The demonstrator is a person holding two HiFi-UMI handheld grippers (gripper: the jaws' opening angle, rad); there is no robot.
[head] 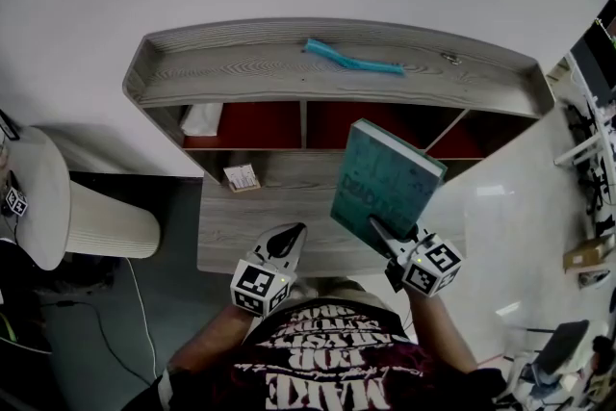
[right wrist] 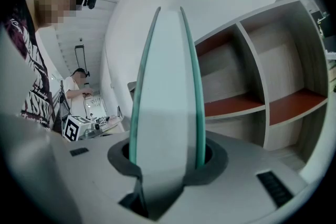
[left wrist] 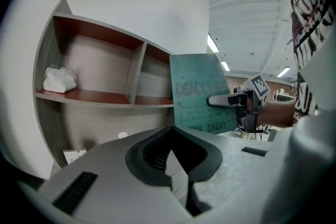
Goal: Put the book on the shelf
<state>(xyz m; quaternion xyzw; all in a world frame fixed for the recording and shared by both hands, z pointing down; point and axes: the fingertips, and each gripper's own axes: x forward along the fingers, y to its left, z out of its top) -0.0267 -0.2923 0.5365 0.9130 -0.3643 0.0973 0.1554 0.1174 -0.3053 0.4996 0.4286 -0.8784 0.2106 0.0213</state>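
A teal hardcover book (head: 387,182) is held upright in the air in front of the grey wooden shelf unit (head: 241,70), level with its middle compartments. My right gripper (head: 383,236) is shut on the book's lower edge. In the right gripper view the book (right wrist: 165,86) stands edge-on between the jaws, with the red-floored compartments (right wrist: 294,105) to the right. From the left gripper view the book's (left wrist: 202,94) front cover shows, with the right gripper (left wrist: 221,100) clamped on it. My left gripper (head: 288,237) hovers over the lower ledge, shut and holding nothing.
A teal strip (head: 352,59) and a small metal ring (head: 449,59) lie on the shelf top. A crumpled white cloth (head: 202,119) fills the left compartment. A small card (head: 242,178) rests on the lower ledge. A white bin (head: 108,218) stands at the left.
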